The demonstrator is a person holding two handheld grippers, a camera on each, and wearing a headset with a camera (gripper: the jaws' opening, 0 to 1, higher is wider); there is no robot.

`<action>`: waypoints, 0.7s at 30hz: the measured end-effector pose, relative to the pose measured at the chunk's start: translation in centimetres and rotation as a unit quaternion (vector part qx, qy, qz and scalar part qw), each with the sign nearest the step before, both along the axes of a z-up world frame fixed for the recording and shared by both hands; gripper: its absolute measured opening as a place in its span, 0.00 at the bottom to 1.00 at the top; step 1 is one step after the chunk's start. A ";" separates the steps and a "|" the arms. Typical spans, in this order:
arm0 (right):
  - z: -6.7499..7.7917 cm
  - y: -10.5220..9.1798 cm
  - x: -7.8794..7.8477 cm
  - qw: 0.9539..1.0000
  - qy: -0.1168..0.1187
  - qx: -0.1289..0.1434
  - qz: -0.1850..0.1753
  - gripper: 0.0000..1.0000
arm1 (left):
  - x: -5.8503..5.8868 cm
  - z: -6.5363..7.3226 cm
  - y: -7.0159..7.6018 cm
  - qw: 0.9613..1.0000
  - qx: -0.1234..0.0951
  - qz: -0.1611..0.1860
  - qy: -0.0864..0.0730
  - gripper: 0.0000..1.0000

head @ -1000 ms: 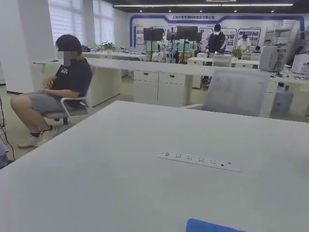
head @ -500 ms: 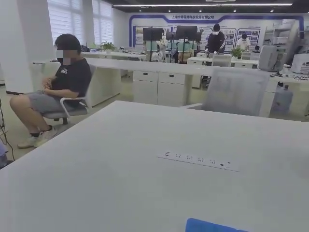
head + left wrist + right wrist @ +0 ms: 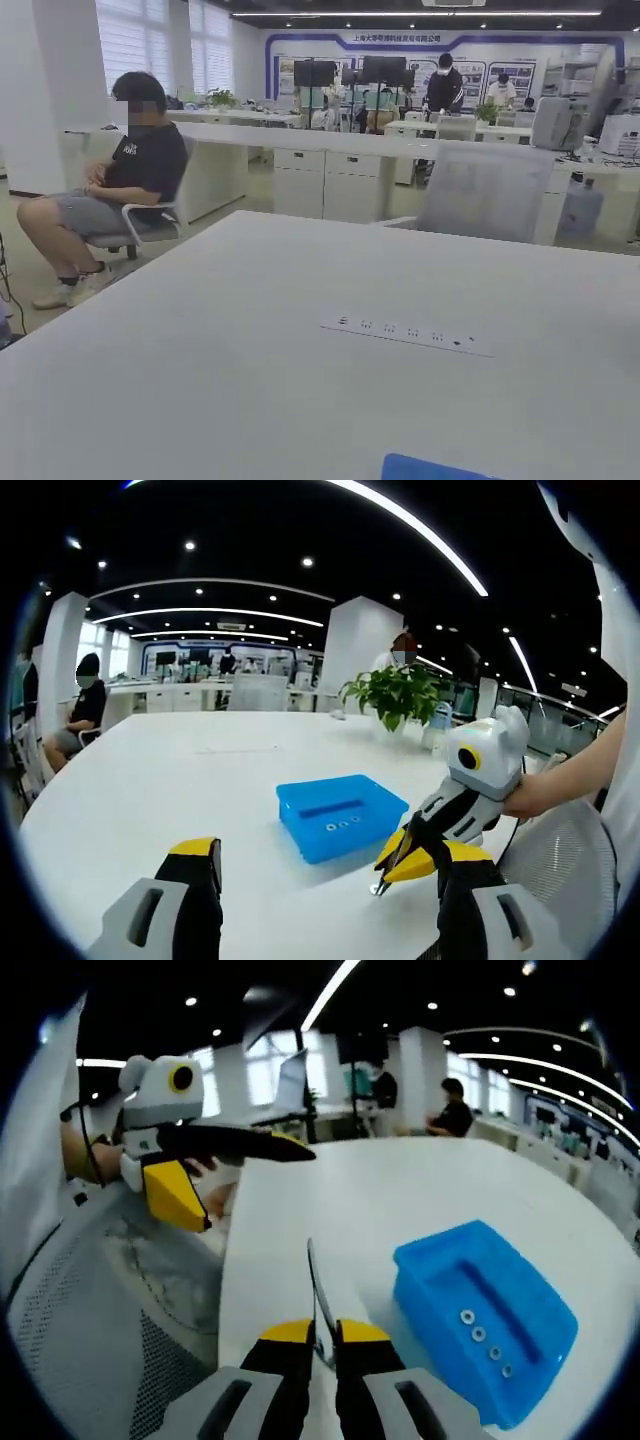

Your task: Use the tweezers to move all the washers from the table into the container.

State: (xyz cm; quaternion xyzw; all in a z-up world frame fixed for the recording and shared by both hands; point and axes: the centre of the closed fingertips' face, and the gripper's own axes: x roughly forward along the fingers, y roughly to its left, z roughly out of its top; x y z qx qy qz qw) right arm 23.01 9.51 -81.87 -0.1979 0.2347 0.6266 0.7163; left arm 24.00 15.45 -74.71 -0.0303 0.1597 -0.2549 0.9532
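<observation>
Pinching one pair of tweezers (image 3: 314,1280) between its pressed-together jaws, the right gripper (image 3: 318,1332) holds them low over the white counter (image 3: 200,380). The tweezers' long axis runs straight ahead from the jaws, with the tips pointing forward and ending just left of the one blue container (image 3: 440,1290). In the left gripper view the same tweezers slant down, their tips close to the counter beside the container's near corner; whether they touch it is hard to tell. The container sits on the counter with its long axis angled away from the right gripper. Inside it, four washers (image 3: 479,1333) lie flat in a single row along that axis; the left gripper view shows them too small to count surely. The left gripper (image 3: 325,855) has its two jaws spread wide apart, gripping nothing, and faces the container from the opposite side. In the head view, a strip of sockets (image 3: 405,333) is set into the counter, and one person (image 3: 140,170) sits on a chair beyond the far left corner. One potted plant (image 3: 395,695) stands on the counter well behind the container.
</observation>
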 end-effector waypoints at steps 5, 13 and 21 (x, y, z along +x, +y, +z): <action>-0.2 0.1 -0.6 0.997 -0.050 -0.038 0.052 0.04 | 0.0 0.0 0.1 1.000 0.000 0.000 -0.001 0.91; -0.4 0.6 -0.8 0.993 -0.067 -0.053 0.081 0.04 | 0.0 0.0 0.0 1.000 0.002 -0.002 0.000 0.91; -0.3 1.0 0.0 0.996 -0.026 -0.055 0.067 0.03 | -0.1 0.0 0.0 1.000 0.003 -0.003 0.000 0.91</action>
